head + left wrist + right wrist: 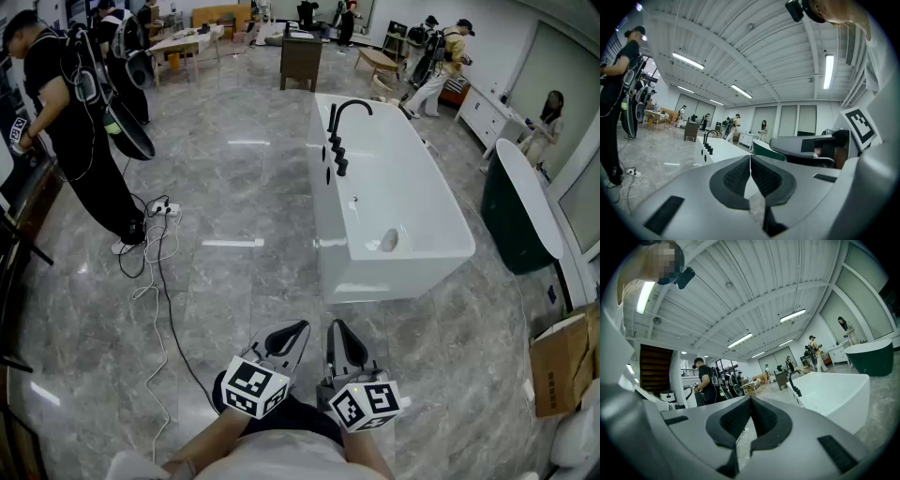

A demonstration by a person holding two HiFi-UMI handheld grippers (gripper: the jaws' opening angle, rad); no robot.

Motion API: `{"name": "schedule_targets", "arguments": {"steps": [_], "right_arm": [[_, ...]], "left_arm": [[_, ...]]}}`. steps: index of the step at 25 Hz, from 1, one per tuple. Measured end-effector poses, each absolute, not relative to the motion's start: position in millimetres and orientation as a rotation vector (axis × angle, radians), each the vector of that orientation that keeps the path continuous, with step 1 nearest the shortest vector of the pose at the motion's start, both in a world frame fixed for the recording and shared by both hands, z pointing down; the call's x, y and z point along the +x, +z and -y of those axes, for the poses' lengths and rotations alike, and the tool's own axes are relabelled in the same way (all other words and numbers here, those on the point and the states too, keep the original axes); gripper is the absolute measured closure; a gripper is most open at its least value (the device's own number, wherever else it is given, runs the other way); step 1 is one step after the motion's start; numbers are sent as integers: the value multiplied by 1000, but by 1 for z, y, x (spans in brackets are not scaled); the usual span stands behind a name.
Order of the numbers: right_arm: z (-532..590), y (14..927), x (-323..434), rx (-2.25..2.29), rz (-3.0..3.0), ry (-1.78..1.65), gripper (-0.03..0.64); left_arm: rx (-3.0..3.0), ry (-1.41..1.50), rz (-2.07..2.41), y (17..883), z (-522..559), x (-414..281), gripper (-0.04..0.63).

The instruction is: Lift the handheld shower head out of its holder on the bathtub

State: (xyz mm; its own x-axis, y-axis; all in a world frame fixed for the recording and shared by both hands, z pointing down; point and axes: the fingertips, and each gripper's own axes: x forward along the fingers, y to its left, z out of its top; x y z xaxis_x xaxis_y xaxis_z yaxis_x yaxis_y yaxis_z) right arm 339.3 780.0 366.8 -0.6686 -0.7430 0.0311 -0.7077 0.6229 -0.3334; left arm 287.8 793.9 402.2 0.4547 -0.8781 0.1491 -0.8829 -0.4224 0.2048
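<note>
Your handheld shower head reads as a slim, black, upright stick. It sits in its holder on the left rim of the white bathtub, toward the tub's far end and just left of the arched black spout. It is too small from here to show any more detail. Nearer to you along the same rim is a short row of black knobs, three as far as you can count. Both of your tools are low in the near foreground, well apart from the tub. Your left gripper has its jaws pressed together with nothing between them. Your right gripper is closed the same way and is also empty. There are two tubs in all: the white one in the middle and a dark green tub to its right. One person in black stands at the left. Two people stand past the tub's far right corner, and one person stands beyond the green tub. Others at the far end are too small to count. One tangle of cables trails over the grey marble floor on the left, and one cardboard box sits at the near right.
</note>
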Motion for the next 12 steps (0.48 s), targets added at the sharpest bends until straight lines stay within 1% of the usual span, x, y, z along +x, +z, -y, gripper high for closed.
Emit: {"name": "schedule_targets", "arguments": {"steps": [9, 12], "right_arm": [[-779, 376, 342, -1237, -2695, -571, 601], [-778, 378, 337, -1222, -2696, -585, 600]], "left_arm": [[2392, -62, 1415, 405, -800, 294, 583], [2412, -16, 1405, 405, -803, 293, 583]]}}
